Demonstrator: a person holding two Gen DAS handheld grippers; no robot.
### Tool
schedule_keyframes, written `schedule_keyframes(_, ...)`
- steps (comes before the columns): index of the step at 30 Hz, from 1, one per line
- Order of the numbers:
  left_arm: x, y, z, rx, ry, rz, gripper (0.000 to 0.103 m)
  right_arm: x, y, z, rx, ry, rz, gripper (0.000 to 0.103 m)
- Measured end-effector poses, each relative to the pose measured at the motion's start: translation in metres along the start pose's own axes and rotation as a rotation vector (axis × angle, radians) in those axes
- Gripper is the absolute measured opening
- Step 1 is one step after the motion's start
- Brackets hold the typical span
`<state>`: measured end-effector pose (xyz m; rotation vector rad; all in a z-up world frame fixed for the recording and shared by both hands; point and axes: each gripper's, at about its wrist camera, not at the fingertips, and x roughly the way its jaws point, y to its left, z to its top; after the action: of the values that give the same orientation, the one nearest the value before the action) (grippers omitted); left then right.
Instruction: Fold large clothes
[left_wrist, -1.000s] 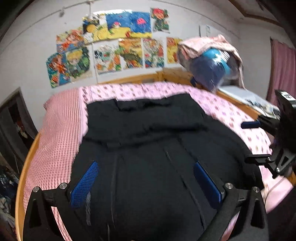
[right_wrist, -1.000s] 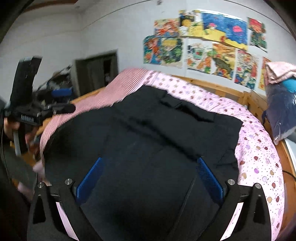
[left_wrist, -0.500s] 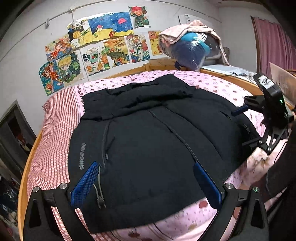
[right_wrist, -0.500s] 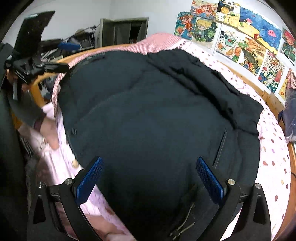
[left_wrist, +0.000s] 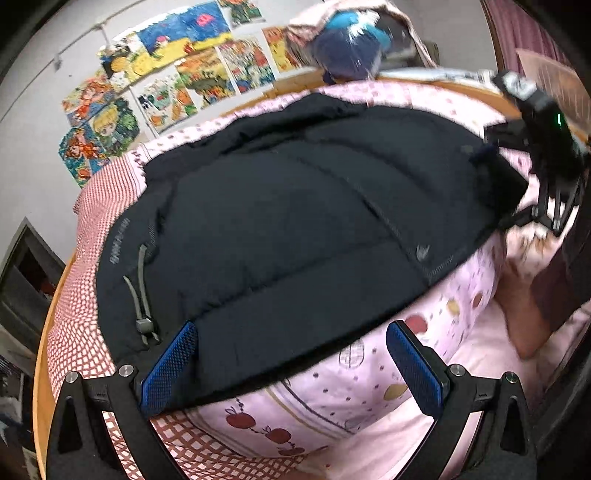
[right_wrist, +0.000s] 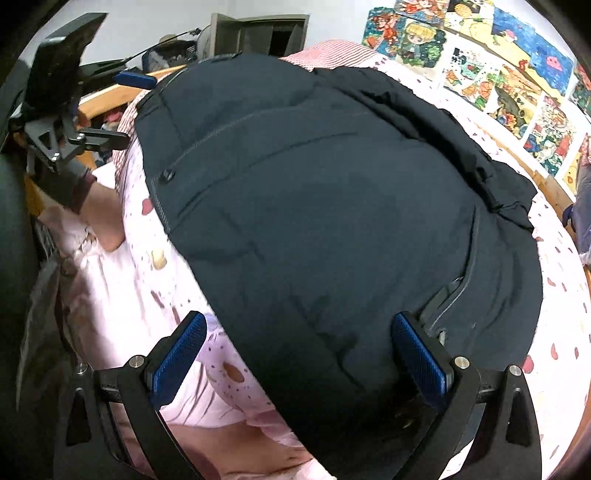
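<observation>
One big black puffy padded jacket (left_wrist: 295, 206) is spread flat across the pink dotted bed sheet (left_wrist: 354, 384), its hem hanging a bit over the near edge of the bed. There's grey lettering down one sleeve at about 9 o'clock in the left wrist view, but it's too blurry to read. Also one grey drawcord with a toggle (left_wrist: 142, 291) next to it, and one small grey logo patch (left_wrist: 421, 253) near the hem that I can't make out.

Two sets of tongs. The left tongs (left_wrist: 291, 362) have their blue-padded fingers wide apart, with the jacket hem sitting between them, nothing clamped. The right tongs (right_wrist: 301, 354) are spread just as wide over the opposite hem corner, also gripping nothing.

On the wall at 12 o'clock, a bunch of colourful cartoon posters (left_wrist: 173, 81), roughly ten; no readable text. One red-and-white checked blanket (left_wrist: 88, 258) runs along the bed at 9 o'clock.
</observation>
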<state>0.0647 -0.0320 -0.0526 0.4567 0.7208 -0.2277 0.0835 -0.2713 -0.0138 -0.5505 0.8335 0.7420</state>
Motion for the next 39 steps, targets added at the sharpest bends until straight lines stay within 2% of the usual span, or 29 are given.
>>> schedule_keyframes(3,0.007,-0.003,-0.003,0.018,0.025,0.011,0.103,0.005,-0.009,-0.004,0.021,-0.011,0.008,0.099)
schedule_keyframes(6,0.011,-0.004,-0.001,0.027,0.034,0.022,0.103,0.012,-0.003,-0.010,-0.045,0.007,-0.006,0.099)
schedule_keyframes(11,0.017,-0.013,-0.005,0.071,0.047,0.049,0.103,0.023,0.020,-0.020,-0.180,0.020,-0.131,0.099)
schedule_keyframes(15,0.018,-0.017,-0.011,0.098,0.052,0.059,0.103,0.026,0.023,-0.023,-0.171,-0.006,-0.196,0.099)
schedule_keyframes(18,0.020,-0.020,-0.012,0.111,0.050,0.072,0.103,0.030,0.028,-0.027,-0.186,-0.014,-0.276,0.099)
schedule_keyframes(21,0.023,-0.026,-0.013,0.140,0.056,0.106,0.103,0.028,0.034,-0.028,-0.169,-0.035,-0.320,0.098)
schedule_keyframes(23,0.024,-0.030,-0.015,0.152,0.052,0.127,0.103,0.025,0.036,-0.028,-0.162,-0.051,-0.335,0.095)
schedule_keyframes(25,0.025,-0.035,-0.016,0.170,0.052,0.153,0.103,0.018,0.035,-0.028,-0.138,-0.080,-0.340,0.082)
schedule_keyframes(28,0.024,-0.040,-0.017,0.188,0.052,0.187,0.102,0.013,0.029,-0.021,-0.104,-0.106,-0.332,0.076)
schedule_keyframes(33,0.022,-0.036,-0.014,0.214,0.044,0.234,0.091,0.012,0.024,-0.021,-0.104,-0.119,-0.311,0.069)
schedule_keyframes(35,0.021,-0.029,-0.010,0.215,0.042,0.258,0.077,0.011,0.019,-0.020,-0.088,-0.121,-0.293,0.066)
schedule_keyframes(39,0.019,-0.023,-0.006,0.218,0.042,0.291,0.057,0.006,0.007,-0.017,-0.040,-0.132,-0.242,0.057)
